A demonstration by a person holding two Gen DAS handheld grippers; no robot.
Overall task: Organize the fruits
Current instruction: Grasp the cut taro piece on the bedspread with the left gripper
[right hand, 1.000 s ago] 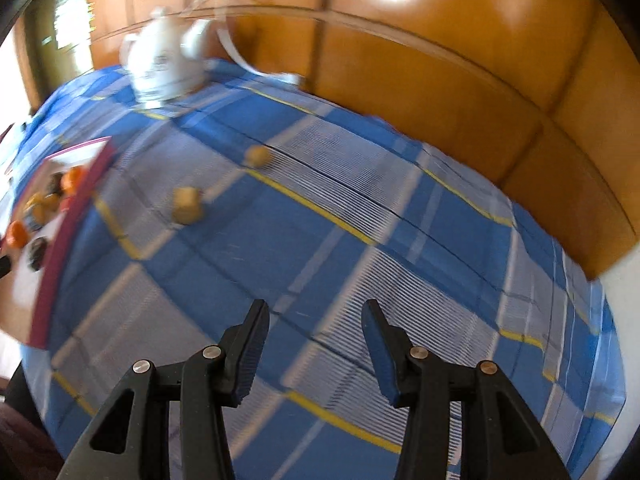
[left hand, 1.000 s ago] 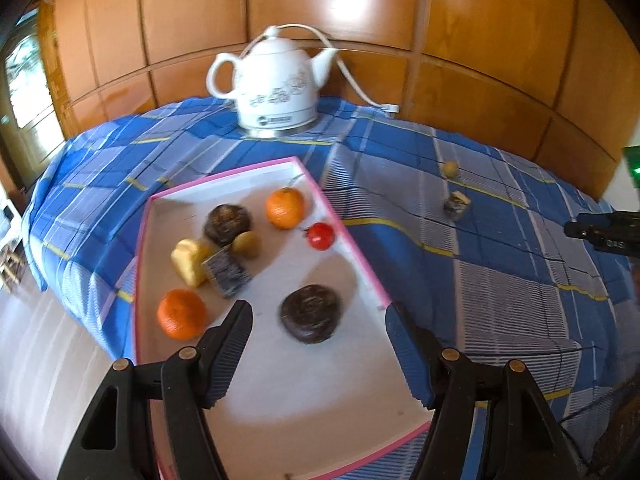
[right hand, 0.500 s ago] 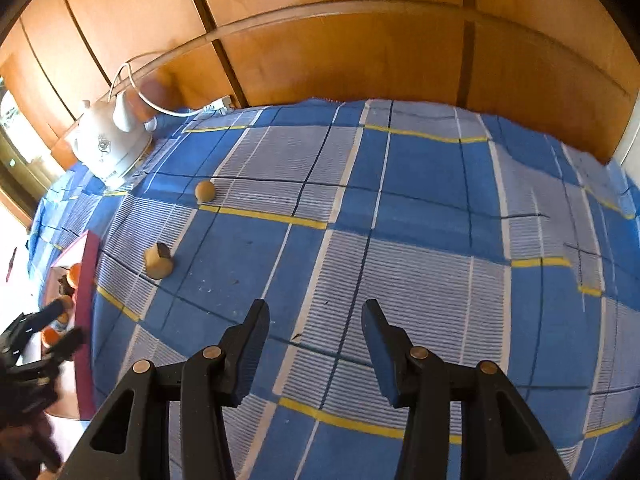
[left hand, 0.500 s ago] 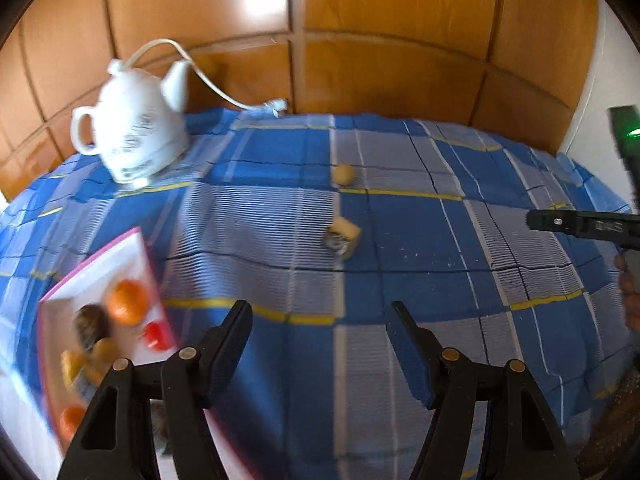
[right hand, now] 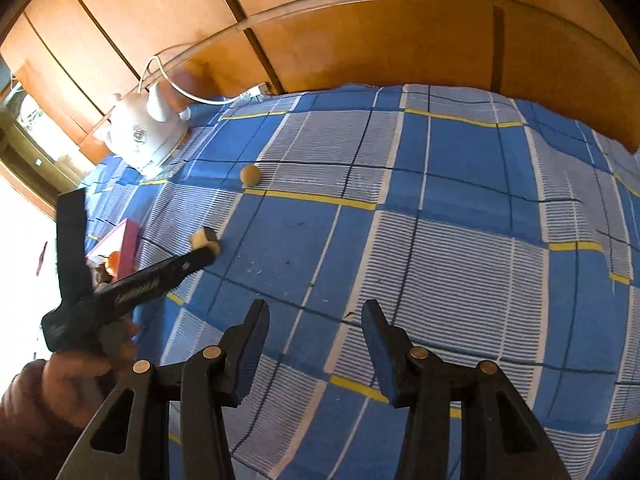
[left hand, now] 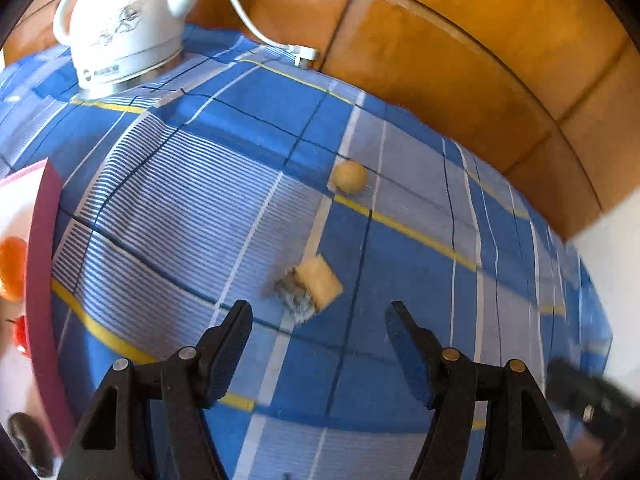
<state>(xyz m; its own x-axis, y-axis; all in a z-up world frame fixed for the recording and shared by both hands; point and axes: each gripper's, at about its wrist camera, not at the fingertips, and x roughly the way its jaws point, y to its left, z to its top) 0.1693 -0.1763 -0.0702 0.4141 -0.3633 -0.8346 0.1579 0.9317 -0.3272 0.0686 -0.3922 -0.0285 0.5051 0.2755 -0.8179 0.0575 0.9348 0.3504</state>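
A cut fruit piece (left hand: 310, 288) with pale flesh and dark rind lies on the blue plaid cloth, just ahead of my open, empty left gripper (left hand: 318, 338). A small round tan fruit (left hand: 350, 177) lies farther back. The pink-rimmed white tray (left hand: 40, 272) with an orange (left hand: 10, 264) and a small red fruit is at the left edge. In the right wrist view the cut piece (right hand: 205, 240) and the round fruit (right hand: 250, 175) show at left, with the left gripper's finger reaching to the piece. My right gripper (right hand: 316, 344) is open and empty above the cloth.
A white electric kettle (left hand: 124, 28) with its cord stands at the back left, against the wooden wall (left hand: 460, 60). It also shows in the right wrist view (right hand: 144, 136). The table edge drops off at the right, by a white wall.
My left gripper has swung right from above the tray and moved close to the cut fruit piece. The right gripper's view has turned left; the left gripper now shows in it.
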